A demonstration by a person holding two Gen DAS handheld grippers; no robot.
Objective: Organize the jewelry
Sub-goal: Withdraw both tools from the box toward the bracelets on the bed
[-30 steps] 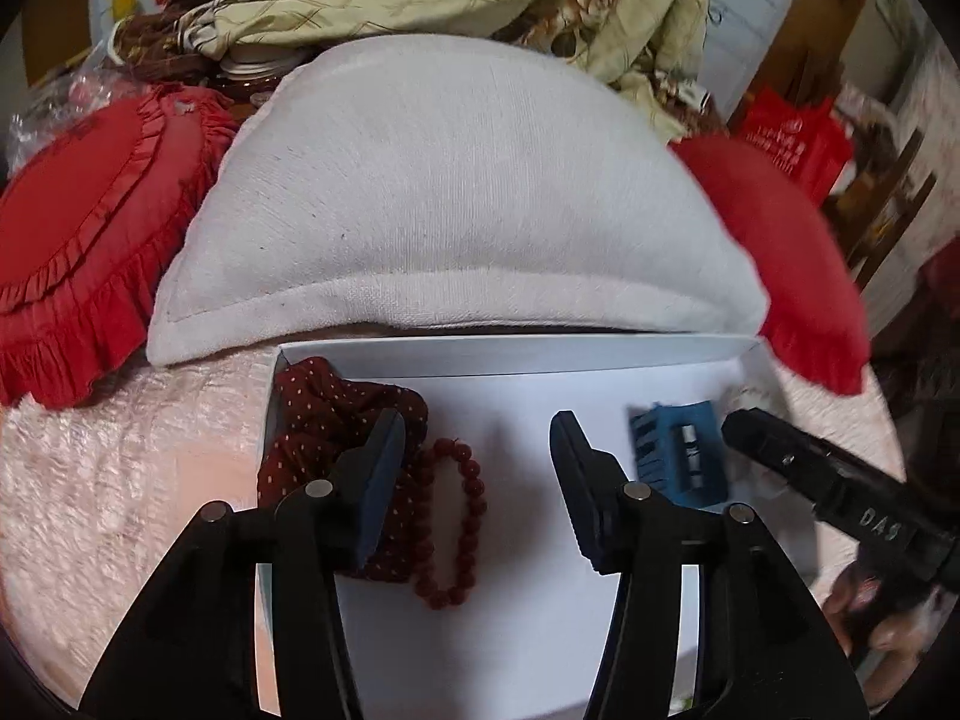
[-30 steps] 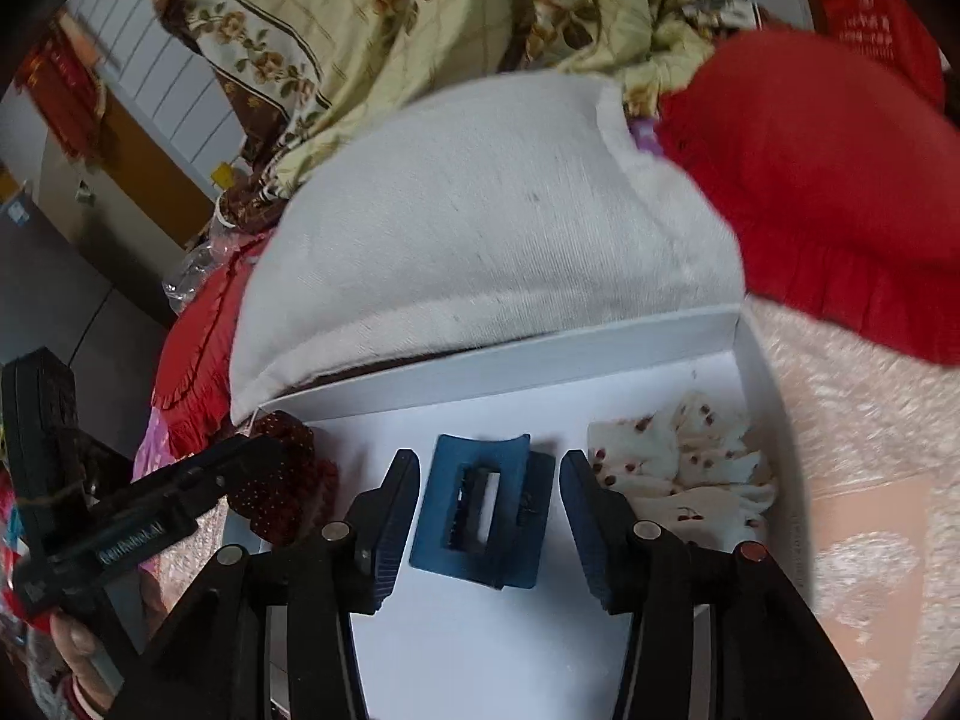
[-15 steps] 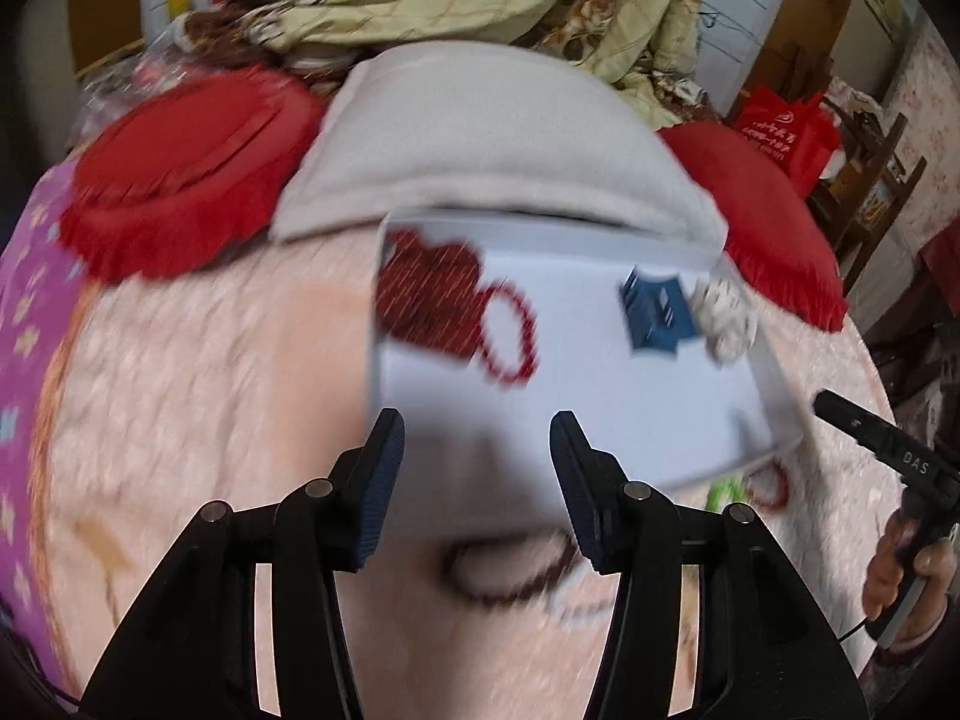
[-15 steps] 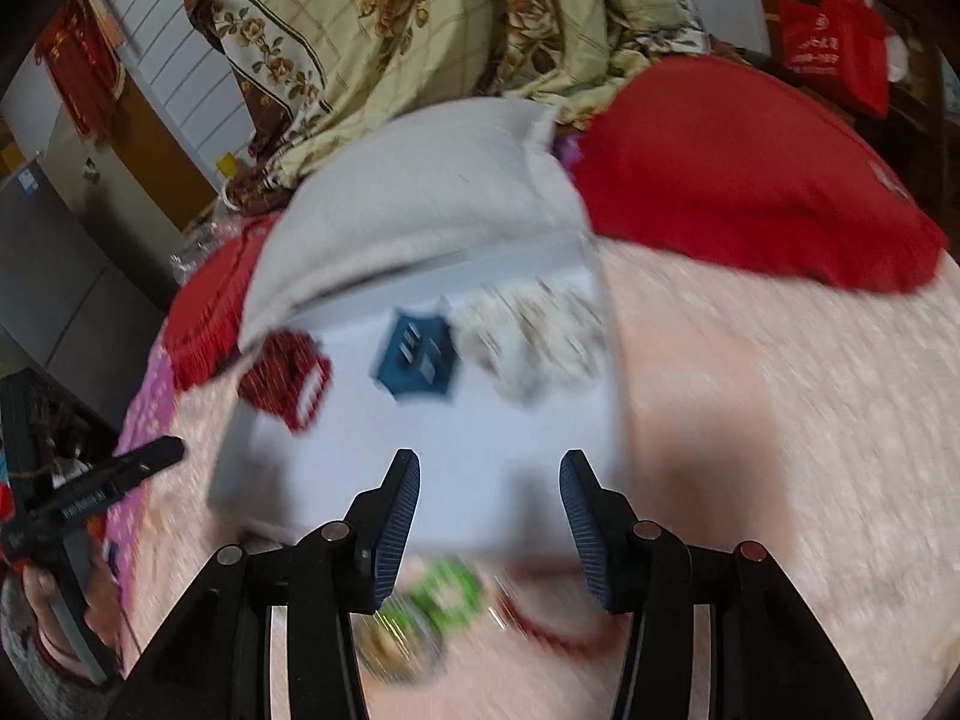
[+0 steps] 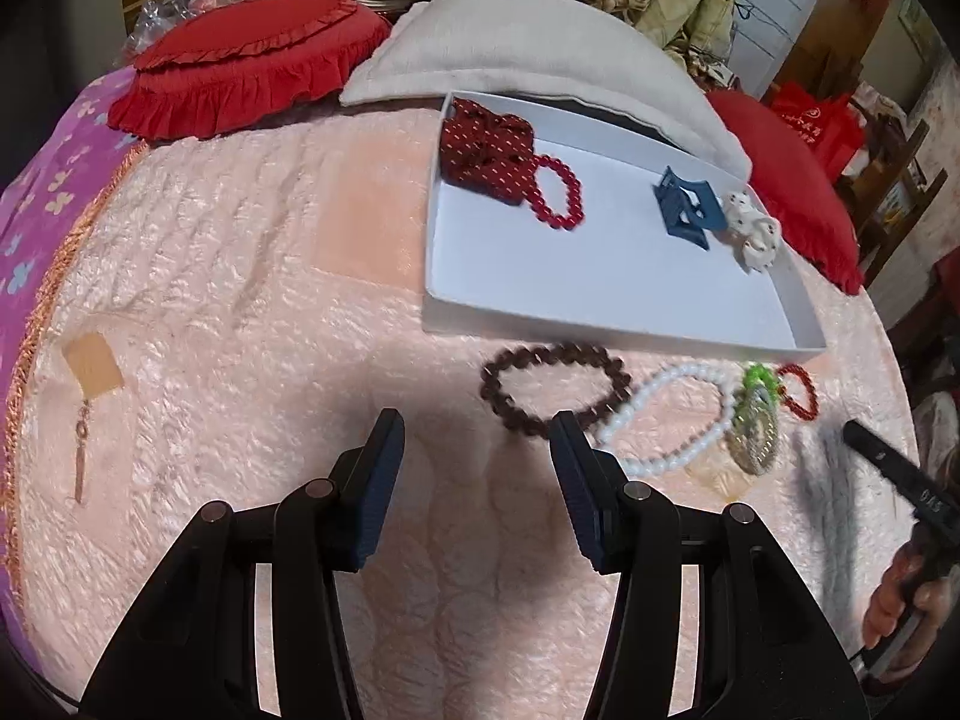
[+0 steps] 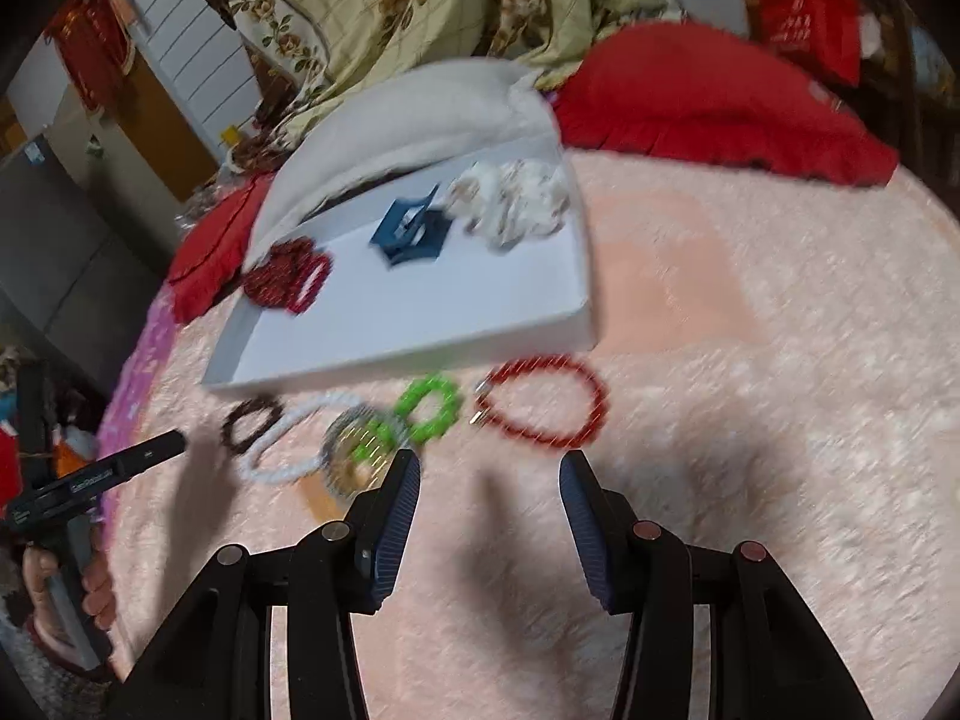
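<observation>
Inside, the white tray [image 5: 600,324] carries four pieces: a dotted red scrunchie [image 5: 489,150], a red bead bracelet [image 5: 555,192], a blue hair claw [image 5: 684,207] and a white scrunchie [image 5: 753,228]. Five more lie on the pink bedspread [image 5: 270,300] at the tray's 6 o'clock edge. Both the left hand-held gripper [image 5: 474,480] and right hand-held gripper [image 6: 489,516] gape, empty. A second ago both hung over the tray; now they hang over the bedspread.
</observation>
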